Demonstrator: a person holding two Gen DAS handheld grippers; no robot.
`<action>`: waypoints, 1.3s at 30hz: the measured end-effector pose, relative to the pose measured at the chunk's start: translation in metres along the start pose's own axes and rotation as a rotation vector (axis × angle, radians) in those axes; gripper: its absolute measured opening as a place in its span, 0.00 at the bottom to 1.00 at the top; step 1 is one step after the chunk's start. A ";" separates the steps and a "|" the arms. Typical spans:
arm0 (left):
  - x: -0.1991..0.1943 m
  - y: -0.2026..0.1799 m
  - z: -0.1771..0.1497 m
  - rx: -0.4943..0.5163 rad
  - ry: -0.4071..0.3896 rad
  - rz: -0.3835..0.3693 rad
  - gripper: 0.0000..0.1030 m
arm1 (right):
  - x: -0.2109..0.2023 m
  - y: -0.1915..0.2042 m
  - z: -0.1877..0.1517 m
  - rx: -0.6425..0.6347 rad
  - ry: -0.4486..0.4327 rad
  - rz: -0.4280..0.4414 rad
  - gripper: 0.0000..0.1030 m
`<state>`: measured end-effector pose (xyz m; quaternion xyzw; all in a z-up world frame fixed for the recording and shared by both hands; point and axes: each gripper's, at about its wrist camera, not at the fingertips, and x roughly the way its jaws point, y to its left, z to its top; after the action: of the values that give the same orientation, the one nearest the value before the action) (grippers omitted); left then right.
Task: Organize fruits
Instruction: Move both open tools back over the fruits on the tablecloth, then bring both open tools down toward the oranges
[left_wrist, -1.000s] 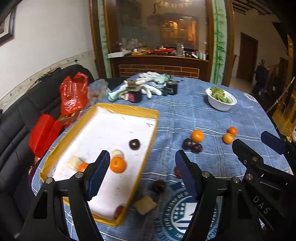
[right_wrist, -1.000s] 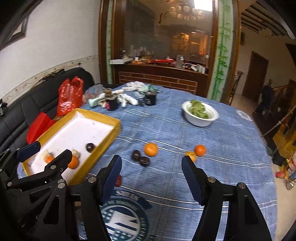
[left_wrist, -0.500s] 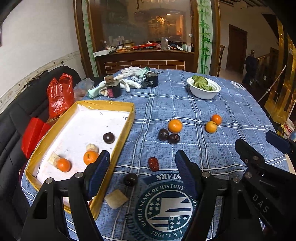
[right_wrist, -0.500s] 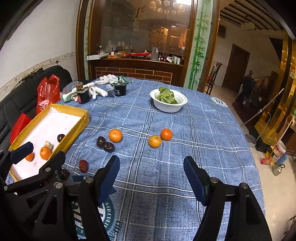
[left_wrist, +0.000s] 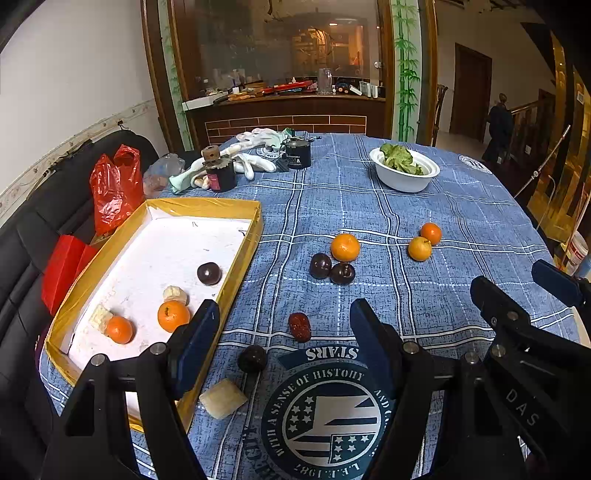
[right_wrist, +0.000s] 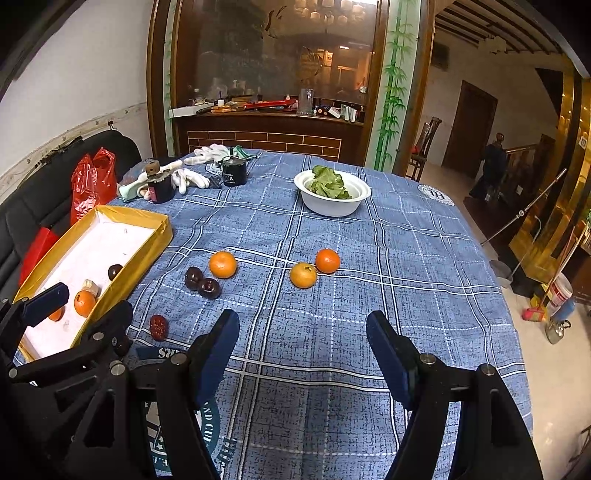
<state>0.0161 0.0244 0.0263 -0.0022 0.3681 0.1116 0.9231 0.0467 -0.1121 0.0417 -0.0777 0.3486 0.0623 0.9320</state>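
Note:
A yellow-rimmed tray (left_wrist: 255, 229) with a white floor holds two oranges (left_wrist: 171, 315), a dark plum (left_wrist: 208, 273) and pale fruit pieces. On the blue checked cloth lie three oranges (left_wrist: 345, 246), two dark plums (left_wrist: 320, 265) side by side, a red date (left_wrist: 299, 326), another plum (left_wrist: 252, 358) and a pale chunk (left_wrist: 222, 398). My left gripper (left_wrist: 283, 321) hovers open and empty over the date by the tray's near corner. My right gripper (right_wrist: 302, 325) stands open and empty above bare cloth, short of two oranges (right_wrist: 303, 275).
A white bowl of greens (left_wrist: 404, 173) sits at the back right. Two dark jars (left_wrist: 221, 173) and white gloves (left_wrist: 258, 136) lie at the far edge. A black sofa with red bags (left_wrist: 114, 188) borders the table's left side. A person stands in the far doorway.
Both views have swung to the right: the tray slid left in the pictures and the loose fruit came toward the middle. Both grippers stay open and empty.

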 end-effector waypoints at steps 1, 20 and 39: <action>0.001 0.000 0.000 0.000 0.005 -0.004 0.71 | 0.001 0.000 0.000 0.000 0.002 -0.001 0.71; 0.015 -0.006 -0.002 -0.003 0.035 -0.016 0.71 | 0.015 -0.009 -0.004 0.011 0.029 -0.010 0.71; 0.041 0.018 -0.010 -0.050 0.065 -0.031 0.71 | 0.045 -0.087 -0.011 0.169 0.095 0.043 0.71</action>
<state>0.0349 0.0496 -0.0075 -0.0346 0.3949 0.1063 0.9119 0.0881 -0.1969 0.0132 0.0057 0.3978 0.0488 0.9161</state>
